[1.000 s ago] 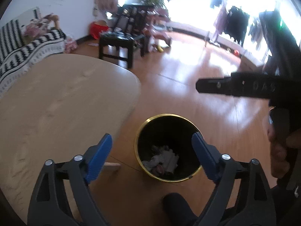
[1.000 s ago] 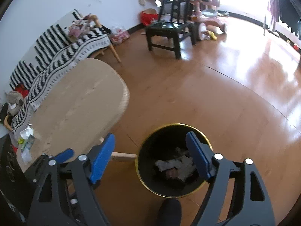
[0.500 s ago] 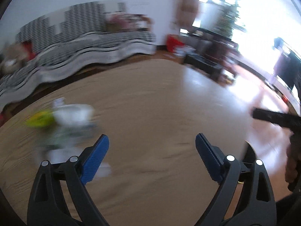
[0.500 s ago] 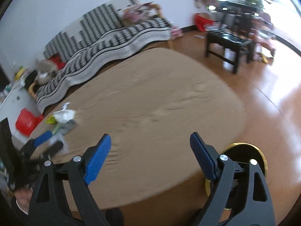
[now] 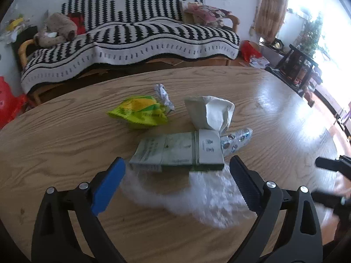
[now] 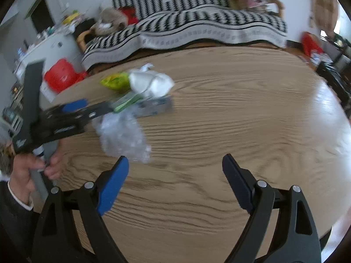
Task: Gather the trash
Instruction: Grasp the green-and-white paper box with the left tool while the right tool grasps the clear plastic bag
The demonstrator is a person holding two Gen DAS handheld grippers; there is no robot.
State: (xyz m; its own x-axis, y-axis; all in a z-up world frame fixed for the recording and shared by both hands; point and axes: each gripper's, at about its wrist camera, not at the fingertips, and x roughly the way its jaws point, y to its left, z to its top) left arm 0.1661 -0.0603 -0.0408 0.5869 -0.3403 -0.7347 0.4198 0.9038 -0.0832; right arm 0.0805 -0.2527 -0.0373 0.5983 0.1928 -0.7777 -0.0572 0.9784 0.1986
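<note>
Two grippers wide open — left gripper [image 5: 176, 183] over clear plastic wrap [image 5: 208, 197], flat green box [image 5: 177, 151] lying longways left-to-right on counter [image 5: 54, 142], right gripper [image 6: 175, 182] holding nothing.

The right gripper [image 6: 174, 171] hung above the wooden table [image 6: 241, 114], jaws wide apart and empty. Crumpled clear plastic [image 6: 124, 138] lay near a flat carton [image 6: 153, 107] and white paper [image 6: 151, 83]. The left gripper [image 6: 72, 114] appeared blurred beside them.
</note>
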